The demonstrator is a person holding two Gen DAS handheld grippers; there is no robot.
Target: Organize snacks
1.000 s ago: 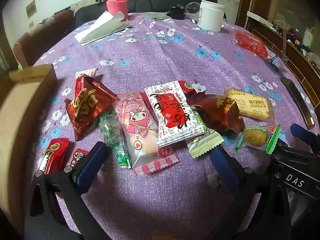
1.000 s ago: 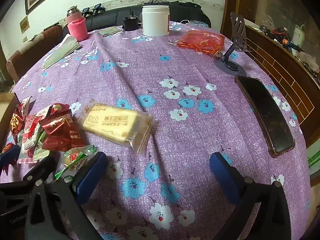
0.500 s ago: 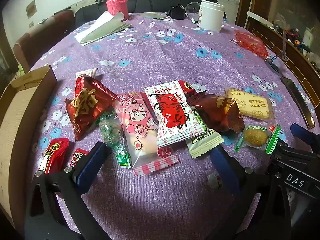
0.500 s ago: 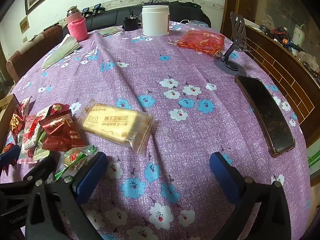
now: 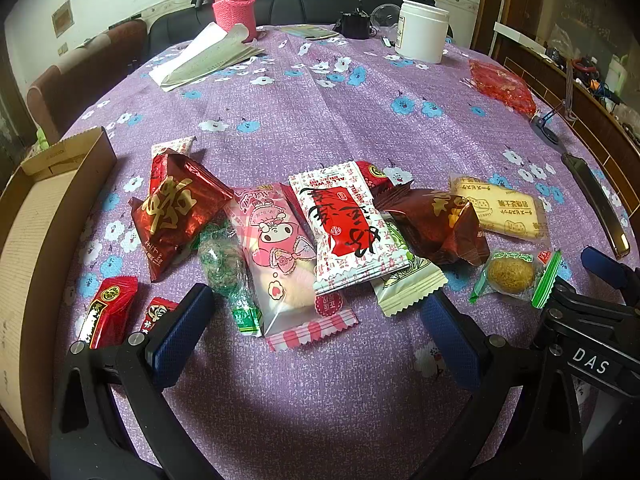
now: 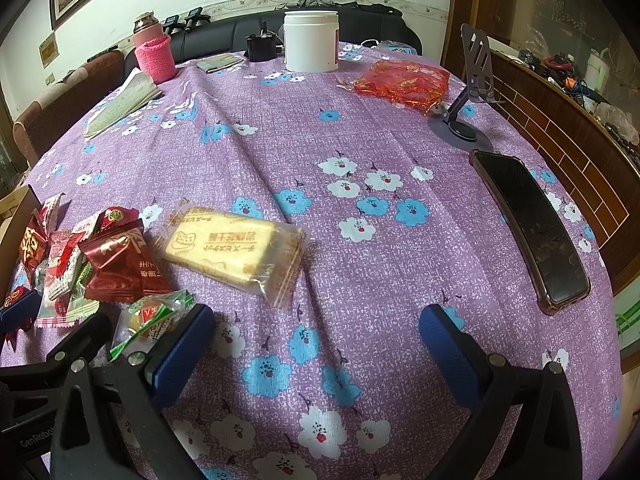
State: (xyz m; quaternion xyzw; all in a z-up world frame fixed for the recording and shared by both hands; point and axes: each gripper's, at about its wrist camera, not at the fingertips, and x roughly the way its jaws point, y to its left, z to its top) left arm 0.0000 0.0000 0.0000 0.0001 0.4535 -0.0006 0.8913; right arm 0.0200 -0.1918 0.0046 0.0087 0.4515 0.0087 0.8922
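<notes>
Judging from how things lie, the sorting has scarcely begun: every snack in view sits loose on the bench point(image 5: 320, 128), and the part of the cardboard box point(image 5: 36, 248) that shows at the left edge holds nothing. Both grippers are released and carry nothing. The left gripper point(image 5: 316, 332) hangs over the near edge of the pile, its fingers spread to either side of the pink cartoon packet point(image 5: 280, 248). The right gripper point(image 6: 316, 344) stands wide over bare cloth, just beside the round cake in green-edged wrap point(image 6: 150, 320).

Counted in the left wrist view, about eleven snacks show:
- two large dark-red foil bags, one at the left point(image 5: 176, 208) and one to the right of centre point(image 5: 436, 220)
- one white-and-red packet point(image 5: 348, 228) lying on top of the heap
- one pink cartoon packet
- one green twisted candy point(image 5: 224, 264)
- one pale green-and-white packet point(image 5: 404, 280), partly covered
- one yellow biscuit pack point(image 5: 500, 212)
- one round cake
- two small red packets near the box point(image 5: 108, 312)
- one red packet peeking out behind the white one point(image 5: 374, 172)

A strip of white wrapper behind the left foil bag may be a twelfth, but too little shows to tell.

Everything counted remains to be moved, presumably into the box. One phone point(image 6: 528, 228), one phone stand point(image 6: 468, 92), one white jar point(image 6: 311, 42) and one red mesh bag point(image 6: 404, 82) lie well apart from the snacks.
</notes>
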